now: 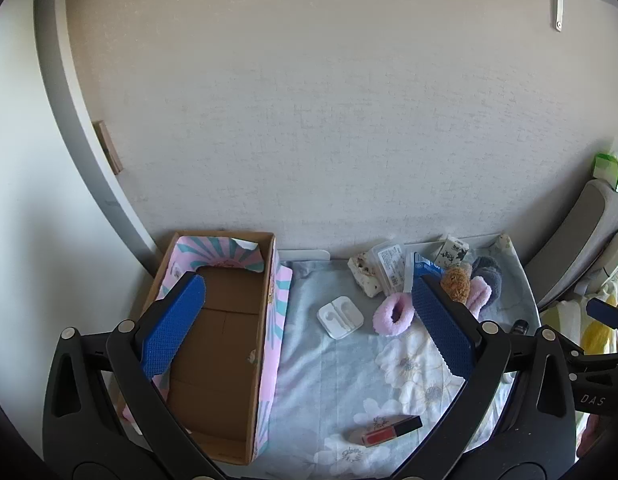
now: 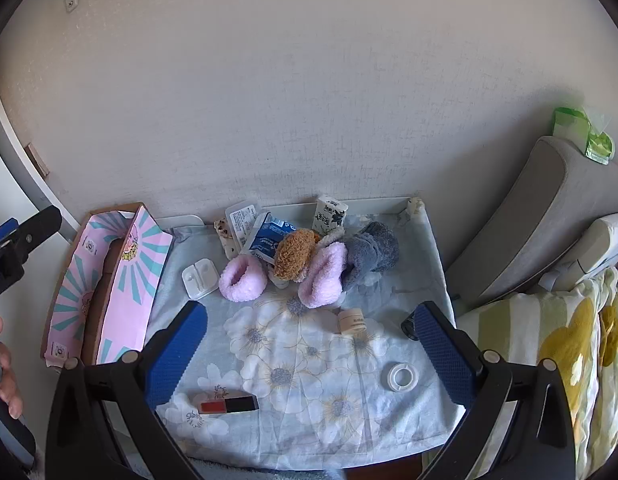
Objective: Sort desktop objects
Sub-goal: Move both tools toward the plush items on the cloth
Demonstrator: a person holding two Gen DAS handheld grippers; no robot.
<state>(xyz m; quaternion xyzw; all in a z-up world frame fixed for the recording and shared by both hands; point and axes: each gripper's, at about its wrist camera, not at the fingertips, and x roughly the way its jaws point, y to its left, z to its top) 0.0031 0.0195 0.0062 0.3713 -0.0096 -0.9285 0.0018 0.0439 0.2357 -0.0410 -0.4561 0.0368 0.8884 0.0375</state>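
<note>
Objects for sorting lie on a pale blue floral cloth spread over a small table set against the wall. At the far side sits a heap: two pink fluffy slippers, a brown fuzzy toy, a grey fluffy slipper, a blue-and-white packet, a clear plastic case with a label and a white carton with black print. A white earphone case lies just left of the heap. A red-and-black lip gloss tube lies near the front edge. An open cardboard box with pink and teal sunburst flaps stands along the cloth's left side; nothing shows on its visible floor.

Left gripper hangs over the box and cloth with its blue pads spread wide, nothing between them. Right gripper hangs over the cloth's middle, likewise spread wide and holding nothing.

Only the right wrist view shows a small cream jar, a clear tape roll and a small black object partly hidden behind the right pad. It also shows a hand at the left edge. Only the left wrist view shows the box's brown floor.
</note>
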